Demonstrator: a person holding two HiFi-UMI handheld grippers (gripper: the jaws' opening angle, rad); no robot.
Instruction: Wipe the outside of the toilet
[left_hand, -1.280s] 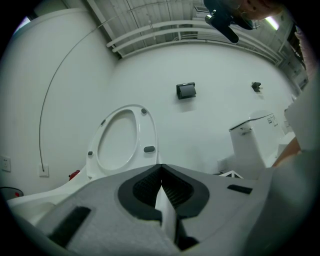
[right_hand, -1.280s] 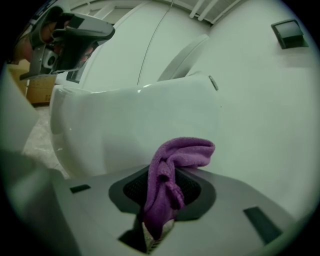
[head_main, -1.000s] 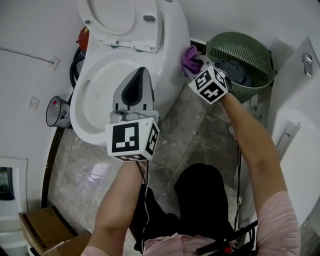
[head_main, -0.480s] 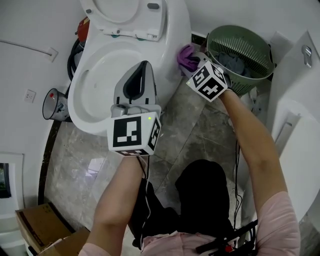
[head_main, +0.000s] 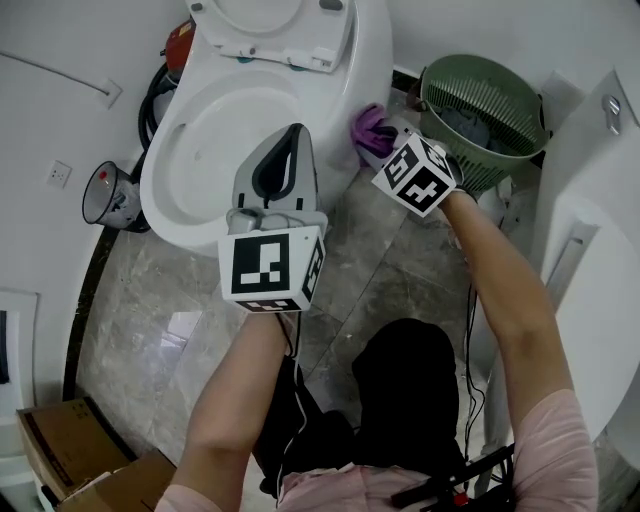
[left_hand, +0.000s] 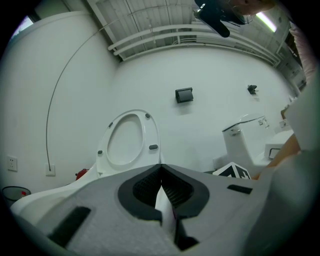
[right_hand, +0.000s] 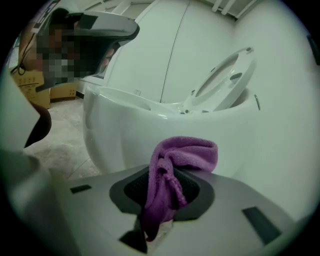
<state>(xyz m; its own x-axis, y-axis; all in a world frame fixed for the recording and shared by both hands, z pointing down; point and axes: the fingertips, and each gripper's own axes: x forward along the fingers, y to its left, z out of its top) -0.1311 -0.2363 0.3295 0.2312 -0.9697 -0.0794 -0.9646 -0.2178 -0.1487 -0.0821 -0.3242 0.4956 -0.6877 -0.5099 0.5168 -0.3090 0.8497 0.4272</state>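
Note:
The white toilet (head_main: 360, 70) stands with its seat and lid raised (head_main: 280, 25). My right gripper (head_main: 386, 140) is shut on a purple cloth (head_main: 367, 128), held against or just off the bowl's right outer wall, low near the floor. In the right gripper view the cloth (right_hand: 175, 165) bunches out of the jaws in front of the bowl's white side (right_hand: 120, 140). My left gripper (head_main: 292, 132) hovers over the bowl's near rim, shut with nothing in it. In the left gripper view its jaws (left_hand: 161, 172) meet below the raised seat (left_hand: 127, 142).
A green slatted basket (head_main: 480, 95) with dark laundry stands right of the toilet, close to my right gripper. A white fixture (head_main: 590, 260) lines the right side. A small wire bin (head_main: 108, 195) and a red item (head_main: 180, 35) sit left of the toilet. Cardboard boxes (head_main: 60, 450) lie at bottom left.
The right gripper has slid the purple cloth down and forward along the toilet's right side. The left gripper has stayed over the bowl rim, and the head view has shifted slightly.

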